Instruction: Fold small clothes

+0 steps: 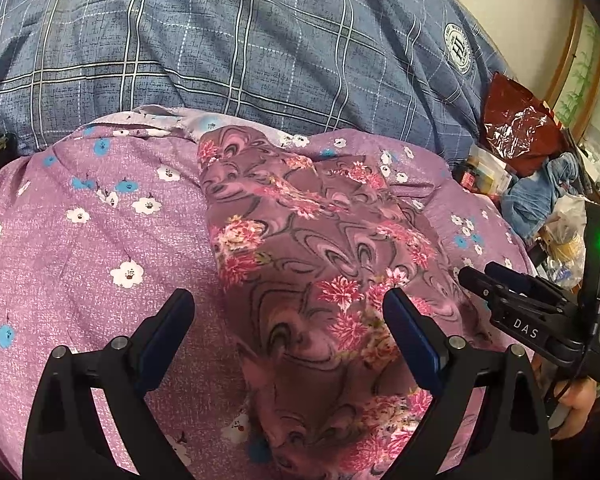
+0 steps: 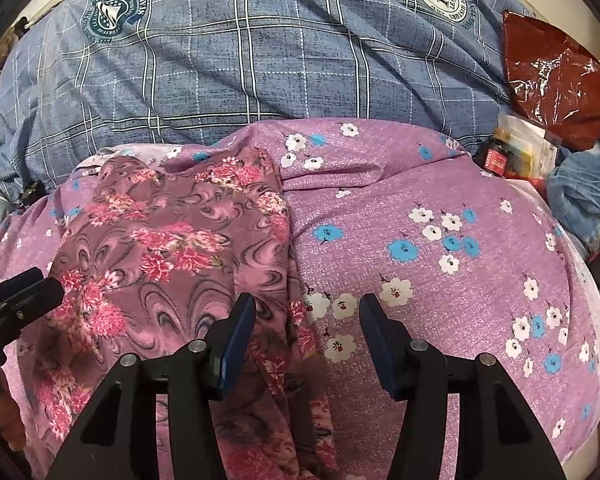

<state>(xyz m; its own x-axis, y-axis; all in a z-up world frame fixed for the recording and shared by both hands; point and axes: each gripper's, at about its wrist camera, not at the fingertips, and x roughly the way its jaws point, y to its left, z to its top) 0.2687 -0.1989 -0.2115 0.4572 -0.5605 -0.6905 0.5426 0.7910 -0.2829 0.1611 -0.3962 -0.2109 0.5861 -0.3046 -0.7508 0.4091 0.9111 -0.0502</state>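
Observation:
A small mauve garment with pink flowers and swirls lies rumpled on a purple sheet with white and blue flowers. My left gripper is open and empty, just above the garment's near part. My right gripper is open and empty, over the garment's right edge where it meets the sheet. The garment fills the left half of the right wrist view. Each gripper shows in the other's view: the right one at the right edge, the left one at the left edge.
A blue plaid quilt bulges behind the sheet. At the far right lie a red plastic bag, a small jar, blue cloth and other clutter. A hand holds the right gripper's handle.

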